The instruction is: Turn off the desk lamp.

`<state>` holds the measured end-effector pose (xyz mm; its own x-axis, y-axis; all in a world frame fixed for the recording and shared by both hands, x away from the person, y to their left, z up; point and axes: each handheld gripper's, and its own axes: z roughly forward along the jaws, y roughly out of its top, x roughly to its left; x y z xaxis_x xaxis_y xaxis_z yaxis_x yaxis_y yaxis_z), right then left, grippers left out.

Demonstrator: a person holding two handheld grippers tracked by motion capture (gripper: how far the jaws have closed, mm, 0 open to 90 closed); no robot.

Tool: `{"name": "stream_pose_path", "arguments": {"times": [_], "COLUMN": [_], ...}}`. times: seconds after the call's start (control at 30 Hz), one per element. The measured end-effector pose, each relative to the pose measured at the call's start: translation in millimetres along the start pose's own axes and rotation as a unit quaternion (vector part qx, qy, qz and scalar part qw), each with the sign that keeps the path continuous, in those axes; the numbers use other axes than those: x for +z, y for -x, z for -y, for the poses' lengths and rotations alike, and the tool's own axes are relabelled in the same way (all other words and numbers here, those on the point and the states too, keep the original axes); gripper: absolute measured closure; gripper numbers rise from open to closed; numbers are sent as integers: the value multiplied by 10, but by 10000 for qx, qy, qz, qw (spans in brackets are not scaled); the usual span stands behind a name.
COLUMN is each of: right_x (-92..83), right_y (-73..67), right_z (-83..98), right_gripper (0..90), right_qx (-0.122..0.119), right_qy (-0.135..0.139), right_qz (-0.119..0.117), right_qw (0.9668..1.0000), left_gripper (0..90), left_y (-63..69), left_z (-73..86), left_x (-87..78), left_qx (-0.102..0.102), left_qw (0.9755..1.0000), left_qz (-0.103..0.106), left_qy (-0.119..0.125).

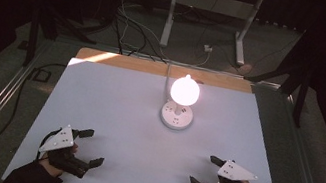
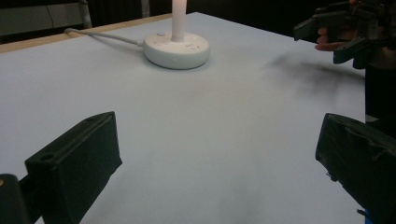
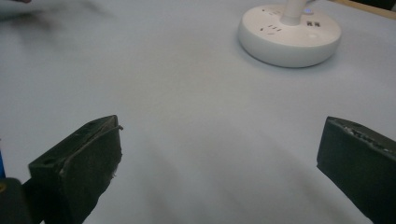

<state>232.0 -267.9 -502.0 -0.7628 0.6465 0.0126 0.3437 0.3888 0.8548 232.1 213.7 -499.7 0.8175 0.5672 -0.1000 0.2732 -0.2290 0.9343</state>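
Bench: we are looking down on a wide white bench (image 1: 111,113) with a strip of bare wood along its far edge; both of our claws are hovering over its near part.
Lamp: a white lamp (image 1: 184,91) is glowing brightly ahead of both claws, well apart from each; it is sitting forward and to the right of the left claw, forward and to the left of the right claw.
Lamp base: the round white base (image 1: 176,115) is resting flat on the bench, with socket slots on its top; in the left gripper view we are seeing it (image 2: 176,49) ahead and a little left of centre, in the right gripper view (image 3: 289,36) ahead and to the right.
Left claw: we are holding the left claw (image 1: 90,147) with its jaws standing wide apart and nothing between them, pointing toward the middle of the bench.
Right claw: we are holding the right claw (image 1: 203,170) with its jaws spread wide and nothing between them; it (image 2: 345,32) is showing far off in the left gripper view.
Cord: a white cord (image 2: 100,36) is running from the base toward the far edge, away from both claws.
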Motion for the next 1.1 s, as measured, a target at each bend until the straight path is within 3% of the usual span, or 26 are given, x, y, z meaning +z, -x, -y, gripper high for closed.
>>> {"name": "stream_pose_path", "arguments": {"times": [0.2,0.4,0.7,1.1], "right_x": [-10,-34,-51,-34], "right_y": [-38,-29,53,195], "right_z": [-58,-172,-342,-500], "right_gripper": [0,0,0,0], "right_qx": [47,112,129,164], "right_qy": [1,181,405,476], "right_qz": [-84,-136,6,239], "right_qw": [10000,9997,9991,9984], "left_gripper": [5,6,6,6], "left_y": [8,6,-12,2], "left_z": [-4,-4,-7,-10], "left_x": [-1,-2,-16,-11], "left_qx": [-6,-19,-80,-48], "left_qw": [10000,10000,10000,10000], "left_qz": [11,11,-13,7], "left_qy": [25,18,58,49]}}
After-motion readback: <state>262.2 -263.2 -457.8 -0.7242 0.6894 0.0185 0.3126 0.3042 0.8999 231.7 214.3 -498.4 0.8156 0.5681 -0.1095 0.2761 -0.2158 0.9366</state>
